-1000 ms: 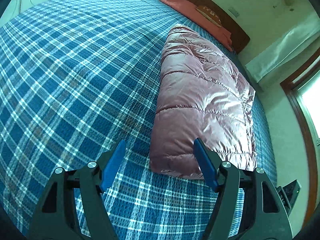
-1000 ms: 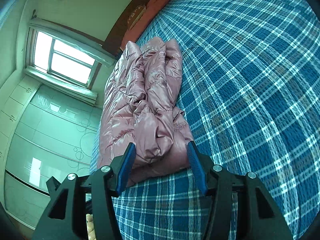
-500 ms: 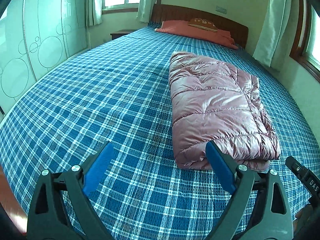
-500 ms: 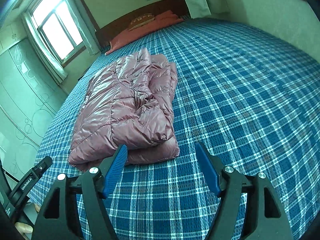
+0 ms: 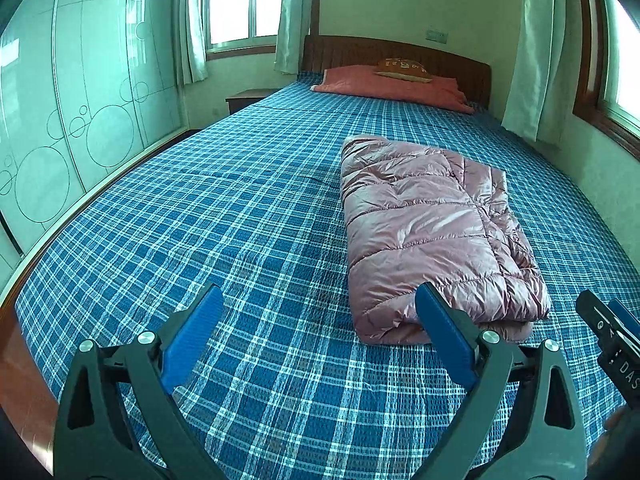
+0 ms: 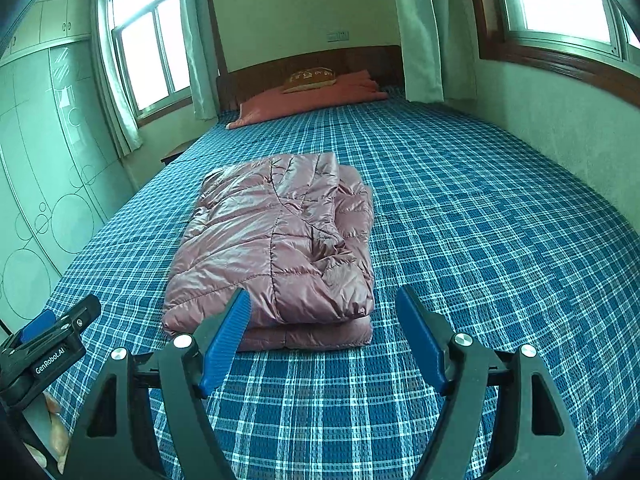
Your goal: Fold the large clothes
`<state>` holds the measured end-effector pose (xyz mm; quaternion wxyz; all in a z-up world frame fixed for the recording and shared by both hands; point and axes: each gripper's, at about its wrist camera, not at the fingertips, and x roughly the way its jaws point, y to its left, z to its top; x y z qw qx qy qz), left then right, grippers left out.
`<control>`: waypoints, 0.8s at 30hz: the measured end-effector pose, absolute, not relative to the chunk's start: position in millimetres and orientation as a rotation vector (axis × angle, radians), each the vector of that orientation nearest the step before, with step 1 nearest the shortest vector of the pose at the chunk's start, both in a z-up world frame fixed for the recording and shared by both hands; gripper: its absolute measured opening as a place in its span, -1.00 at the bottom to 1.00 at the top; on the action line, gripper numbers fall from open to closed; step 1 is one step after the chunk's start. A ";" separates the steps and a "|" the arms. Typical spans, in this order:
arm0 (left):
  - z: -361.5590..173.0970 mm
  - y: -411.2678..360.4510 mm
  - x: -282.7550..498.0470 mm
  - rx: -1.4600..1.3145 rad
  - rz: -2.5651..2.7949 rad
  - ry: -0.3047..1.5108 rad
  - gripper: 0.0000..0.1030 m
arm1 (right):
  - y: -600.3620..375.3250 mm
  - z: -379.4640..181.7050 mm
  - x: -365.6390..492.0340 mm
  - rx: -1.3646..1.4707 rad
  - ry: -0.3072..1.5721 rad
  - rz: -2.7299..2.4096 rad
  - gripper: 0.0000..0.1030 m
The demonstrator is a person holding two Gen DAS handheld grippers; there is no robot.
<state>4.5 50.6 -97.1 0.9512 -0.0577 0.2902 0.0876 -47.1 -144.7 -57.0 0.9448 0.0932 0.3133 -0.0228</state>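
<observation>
A shiny pink puffer jacket lies folded into a long rectangle on the blue plaid bed. It also shows in the right wrist view, with a sleeve or flap folded on top. My left gripper is open and empty, held above the bed's near end, to the left of the jacket. My right gripper is open and empty, just short of the jacket's near edge. Each gripper shows at the edge of the other's view: the right gripper and the left gripper.
A red pillow with a small brown cushion lies at the wooden headboard. Glass wardrobe doors stand on the left. Windows with curtains are behind and on the right. A nightstand stands beside the bed.
Both grippers have pulled back from the jacket and tilted up to level, so the whole room is in view. The jacket lies still. Both stay open.
</observation>
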 end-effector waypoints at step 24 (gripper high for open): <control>-96.2 45.7 -0.1 -0.118 0.163 0.597 0.88 | -129.3 -57.0 -49.3 0.156 0.635 -0.027 0.43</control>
